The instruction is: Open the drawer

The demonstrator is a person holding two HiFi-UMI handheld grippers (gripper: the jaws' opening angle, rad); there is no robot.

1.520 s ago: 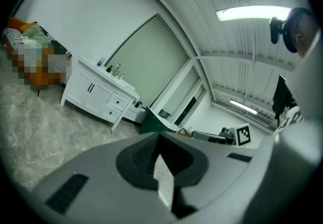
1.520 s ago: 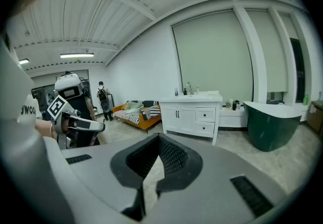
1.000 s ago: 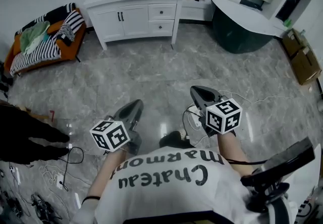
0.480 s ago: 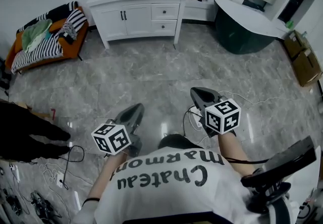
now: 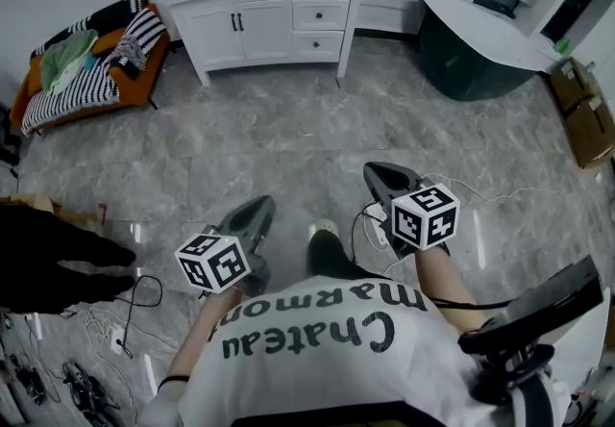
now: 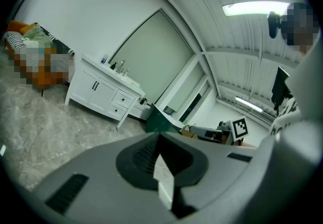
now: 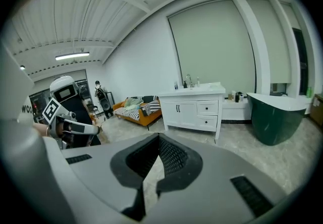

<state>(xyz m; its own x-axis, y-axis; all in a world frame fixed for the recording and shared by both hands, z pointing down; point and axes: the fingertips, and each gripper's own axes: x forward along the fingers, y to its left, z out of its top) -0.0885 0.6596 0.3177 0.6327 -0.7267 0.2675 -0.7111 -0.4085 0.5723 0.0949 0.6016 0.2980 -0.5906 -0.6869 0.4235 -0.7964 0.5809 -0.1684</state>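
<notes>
A white vanity cabinet stands against the far wall, several steps ahead across the marble floor. Its two drawers sit stacked on the right side, both closed; two doors are to their left. The same vanity shows small and distant in the left gripper view, and the vanity with its drawers shows in the right gripper view. My left gripper and right gripper are held low in front of the body, pointing toward the cabinet. Both are shut and hold nothing.
An orange sofa with striped blankets stands left of the vanity. A dark green bathtub is at its right, with cardboard boxes beyond. Cables lie on the floor at lower left, near a person in black.
The vanity has slid toward the top of the head view as the person steps forward; a foot now shows between the grippers. Both grippers stay shut and empty.
</notes>
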